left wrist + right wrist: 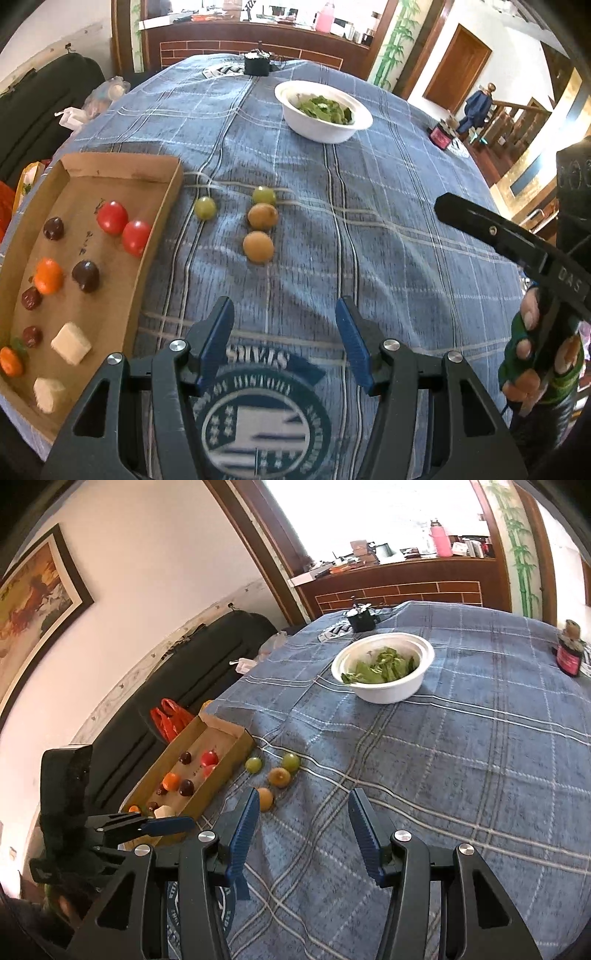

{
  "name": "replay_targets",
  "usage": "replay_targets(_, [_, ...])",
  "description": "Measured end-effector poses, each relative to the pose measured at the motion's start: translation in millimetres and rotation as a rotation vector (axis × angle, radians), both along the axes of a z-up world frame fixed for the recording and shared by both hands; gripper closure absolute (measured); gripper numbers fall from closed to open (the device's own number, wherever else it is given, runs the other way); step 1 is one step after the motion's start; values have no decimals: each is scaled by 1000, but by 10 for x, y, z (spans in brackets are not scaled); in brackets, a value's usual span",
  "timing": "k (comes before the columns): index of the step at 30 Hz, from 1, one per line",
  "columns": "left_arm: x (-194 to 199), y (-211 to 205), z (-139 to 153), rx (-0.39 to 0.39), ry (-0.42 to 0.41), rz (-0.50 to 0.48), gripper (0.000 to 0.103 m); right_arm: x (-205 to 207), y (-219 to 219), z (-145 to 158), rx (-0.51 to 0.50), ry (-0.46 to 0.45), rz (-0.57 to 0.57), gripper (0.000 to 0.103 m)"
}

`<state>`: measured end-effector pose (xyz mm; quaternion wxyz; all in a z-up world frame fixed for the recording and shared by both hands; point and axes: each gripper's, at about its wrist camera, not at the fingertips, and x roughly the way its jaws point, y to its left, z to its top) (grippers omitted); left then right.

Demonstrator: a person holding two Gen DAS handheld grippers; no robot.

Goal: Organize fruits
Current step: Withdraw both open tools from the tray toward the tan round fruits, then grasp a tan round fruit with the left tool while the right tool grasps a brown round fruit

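- Loose fruits on the plaid-clothed surface (369, 221): two green grapes (205, 207) (263, 195), two tan round fruits (262, 216) (258, 246), just right of my cardboard tray (162, 221).
- Tan pair lines up toward the white bowl (325, 110); each fruit round, no clear long axis.
- My left hand-held gripper (284, 343) and right hand-held gripper (301, 834): both spread, nothing between the pads.

Cardboard tray (162, 206) — near corner cut off.

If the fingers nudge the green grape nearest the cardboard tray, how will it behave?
The green grape looks round and smooth, so it would probably roll across the tablecloth. Its glossy skin may slip between the fingers. It likely bruises if squeezed hard.
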<state>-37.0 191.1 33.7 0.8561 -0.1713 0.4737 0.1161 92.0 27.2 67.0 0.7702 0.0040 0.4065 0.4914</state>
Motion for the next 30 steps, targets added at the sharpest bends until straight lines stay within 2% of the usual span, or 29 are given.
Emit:
replay_targets(5, [200, 56, -140, -5, -11, -6, 47, 111, 301, -94, -12, 23, 45, 60])
replay_targets(10, [362, 107, -258, -17, -33, -27, 47, 168, 603, -235, -50, 38, 85, 62])
replay_targets(14, [460, 168, -393, -18, -16, -27, 48, 203, 759, -339, -61, 52, 102, 63])
replay_targets(16, [476, 204, -427, -9, -16, -21, 56, 211, 827, -379, -67, 56, 111, 63])
replay_targets(17, [479, 239, -460, -19, -13, -21, 72, 217, 860, -399, -68, 58, 116, 63])
replay_targets(18, [486, 265, -487, -35, -7, -23, 82, 222, 889, -420, -71, 59, 121, 64])
replay_targets(20, [458, 310, -505, -64, -28, -28, 82, 240, 941, -456, -75, 63, 126, 64])
replay_targets(27, [211, 266, -479, -33, -18, -46, 83, 209, 1092, -571, -90, 75, 150, 64])
replay_targets(30, [28, 299, -441, -43, -16, -31, 83, 148, 1199, -627, -106, 75, 173, 64])
